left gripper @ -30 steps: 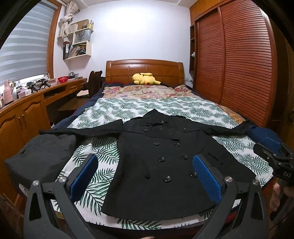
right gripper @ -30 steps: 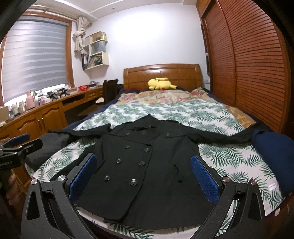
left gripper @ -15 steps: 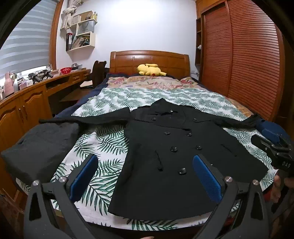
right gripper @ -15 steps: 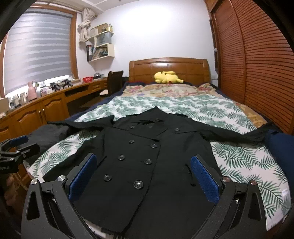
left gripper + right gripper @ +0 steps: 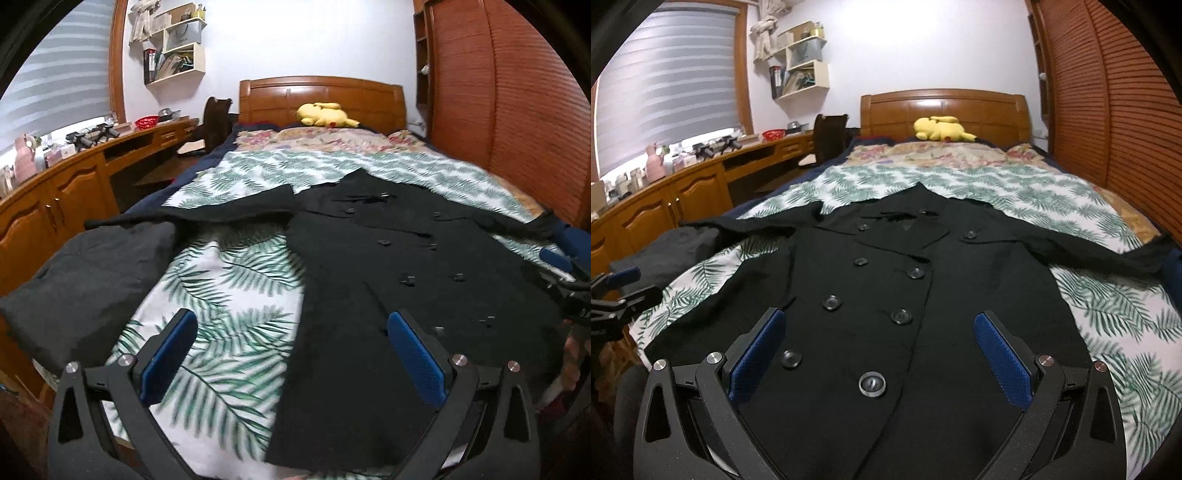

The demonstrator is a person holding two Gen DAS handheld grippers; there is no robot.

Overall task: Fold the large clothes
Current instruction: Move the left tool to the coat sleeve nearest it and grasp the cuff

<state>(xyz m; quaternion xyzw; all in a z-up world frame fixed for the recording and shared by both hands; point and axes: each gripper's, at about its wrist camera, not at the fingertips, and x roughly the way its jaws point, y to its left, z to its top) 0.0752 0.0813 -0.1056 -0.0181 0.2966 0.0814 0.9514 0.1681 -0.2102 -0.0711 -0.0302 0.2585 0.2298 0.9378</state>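
Both grippers hung over the foot of the bed with nothing between their blue pads: the left gripper (image 5: 291, 350) had its jaws spread wide above the leaf-print sheet (image 5: 236, 288) and the coat's left edge; the right gripper (image 5: 879, 350) had its jaws equally wide apart above the lower front of the coat. That black double-breasted coat (image 5: 923, 295) lay flat and face up on the sheet, buttoned, its collar toward the headboard (image 5: 942, 110), its hem at the near edge of the bed, its sleeves stretched out to either side; a folded dark grey garment (image 5: 92, 280) sat at the bed's left corner, just beside the end of one sleeve; a dark blue bundle (image 5: 1174, 273) lay at the right edge by the other sleeve. A yellow plush toy (image 5: 942, 129) rested against the headboard; wall shelves (image 5: 801, 70) above the wooden desk (image 5: 701, 184) held books, papers and bags; a small red bowl (image 5: 773, 133) stood on the desk, its contents too small to tell.
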